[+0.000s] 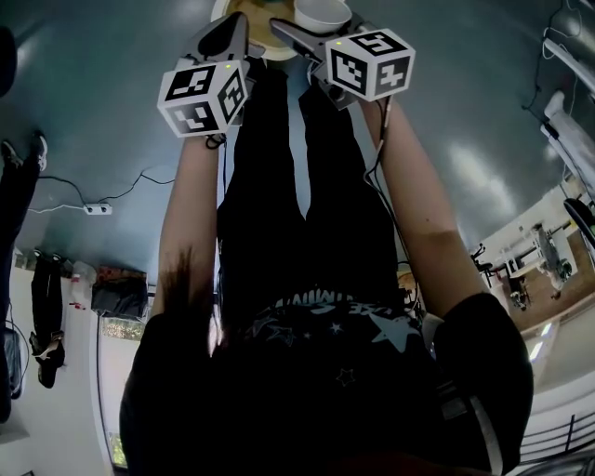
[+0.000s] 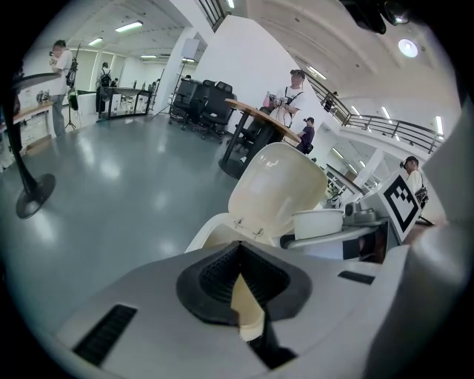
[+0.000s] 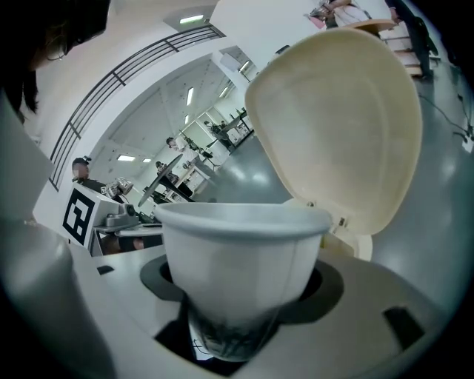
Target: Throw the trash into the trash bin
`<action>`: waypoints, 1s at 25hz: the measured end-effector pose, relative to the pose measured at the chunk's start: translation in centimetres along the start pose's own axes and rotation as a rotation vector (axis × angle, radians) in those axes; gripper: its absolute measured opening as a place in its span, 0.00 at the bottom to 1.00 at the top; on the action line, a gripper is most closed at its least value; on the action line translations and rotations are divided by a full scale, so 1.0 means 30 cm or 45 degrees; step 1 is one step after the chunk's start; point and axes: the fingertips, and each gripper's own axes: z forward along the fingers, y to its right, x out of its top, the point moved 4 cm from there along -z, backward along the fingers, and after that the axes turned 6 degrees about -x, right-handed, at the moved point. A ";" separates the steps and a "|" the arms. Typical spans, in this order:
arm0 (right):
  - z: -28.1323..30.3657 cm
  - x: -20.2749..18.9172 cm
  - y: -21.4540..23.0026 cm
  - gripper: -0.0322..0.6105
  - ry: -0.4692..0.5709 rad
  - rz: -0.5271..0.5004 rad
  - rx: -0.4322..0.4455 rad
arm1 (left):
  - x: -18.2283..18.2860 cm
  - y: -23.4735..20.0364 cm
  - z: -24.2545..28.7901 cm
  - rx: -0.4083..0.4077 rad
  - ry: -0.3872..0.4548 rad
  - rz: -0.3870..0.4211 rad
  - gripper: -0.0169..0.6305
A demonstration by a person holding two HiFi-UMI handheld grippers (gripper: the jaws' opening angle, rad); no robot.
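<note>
A cream trash bin [image 1: 249, 20] stands on the floor just ahead of me, its lid [image 2: 278, 185] tipped up and open. My right gripper [image 3: 241, 300] is shut on a white paper cup [image 3: 241, 252], which stands upright between its black pads, right in front of the raised lid [image 3: 341, 126]. In the head view the cup [image 1: 323, 14] hangs at the bin's edge, held by the right gripper [image 1: 311, 30]. My left gripper [image 2: 238, 255] is beside it on the left, also at the bin, its pads meeting at the tips. It appears in the head view too [image 1: 228, 35].
Grey polished floor lies all round the bin. A power strip [image 1: 98, 209] with its cable lies on the floor to my left. A round table with black chairs [image 2: 252, 118] and several people stand farther off. A lamp-stand base [image 2: 33, 196] sits at the left.
</note>
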 end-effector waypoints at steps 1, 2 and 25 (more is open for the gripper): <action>0.004 -0.011 -0.010 0.54 -0.002 0.001 -0.002 | -0.011 -0.007 -0.011 0.002 -0.005 0.000 0.04; 0.009 -0.023 -0.013 0.54 -0.006 0.002 -0.004 | -0.023 -0.012 -0.016 0.005 -0.010 -0.001 0.04; 0.234 -0.143 0.245 0.54 -0.107 -0.055 -0.098 | -0.204 -0.092 0.245 0.055 -0.133 -0.017 0.04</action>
